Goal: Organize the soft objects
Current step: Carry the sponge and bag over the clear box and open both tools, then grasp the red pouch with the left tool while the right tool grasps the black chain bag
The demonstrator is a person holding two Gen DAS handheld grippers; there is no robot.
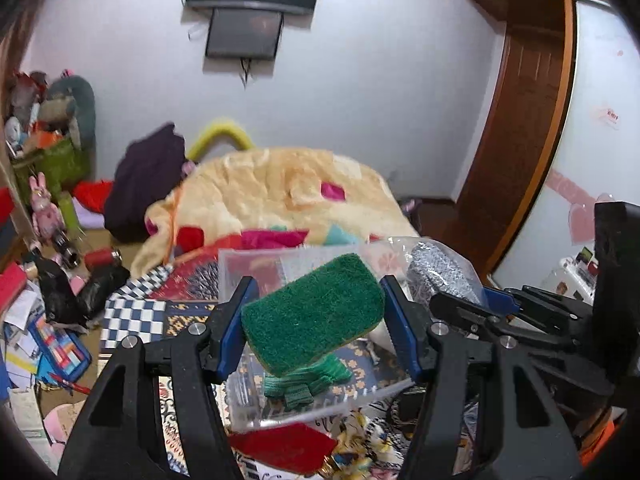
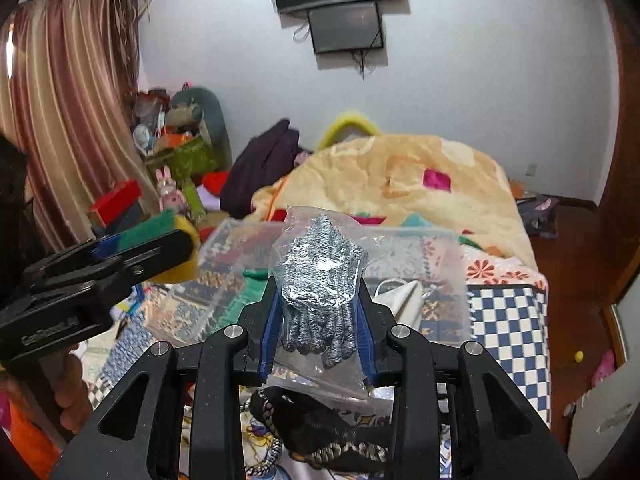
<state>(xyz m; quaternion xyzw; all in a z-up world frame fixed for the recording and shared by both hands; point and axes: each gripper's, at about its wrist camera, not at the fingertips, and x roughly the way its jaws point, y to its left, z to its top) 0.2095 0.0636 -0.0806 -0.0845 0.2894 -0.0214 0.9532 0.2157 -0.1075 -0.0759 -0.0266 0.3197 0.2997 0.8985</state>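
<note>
left wrist view: the left gripper (image 1: pixel 316 312) is clamped on a green scouring sponge (image 1: pixel 314 314), which is held tilted between the blue finger pads (image 1: pixel 234 320); a yellow layer is seen along its lower edge. the sponge is held above a clear plastic box (image 1: pixel 240 268) resting on the patterned bedcover (image 1: pixel 132 316). a green knitted item (image 1: pixel 304 380) lies inside the box, under the sponge. the right gripper (image 1: pixel 476 304) is seen at the right, just beside the left one, with the bagged grey gloves (image 1: pixel 440 272) in its grasp. a red cloth (image 1: pixel 284 446) lies at the near rim of the box. no writing can be read in this view.

right wrist view: the right gripper (image 2: pixel 320 320) is closed on a clear plastic bag of grey speckled gloves (image 2: pixel 320 276), held upright above the near side of the clear plastic box (image 2: pixel 452 264). the left gripper (image 2: pixel 152 246) enters from the left with the sponge (image 2: pixel 160 232); embossed lettering is visible on its body but cannot be read. a white item (image 2: pixel 404 300) lies in the box at the right. open room is found above the box, between the two grippers. the bed's right edge (image 2: pixel 546 320) drops to bare wooden floor (image 2: pixel 576 288). a cream blanket (image 2: pixel 400 184) is heaped beyond the box.
</note>
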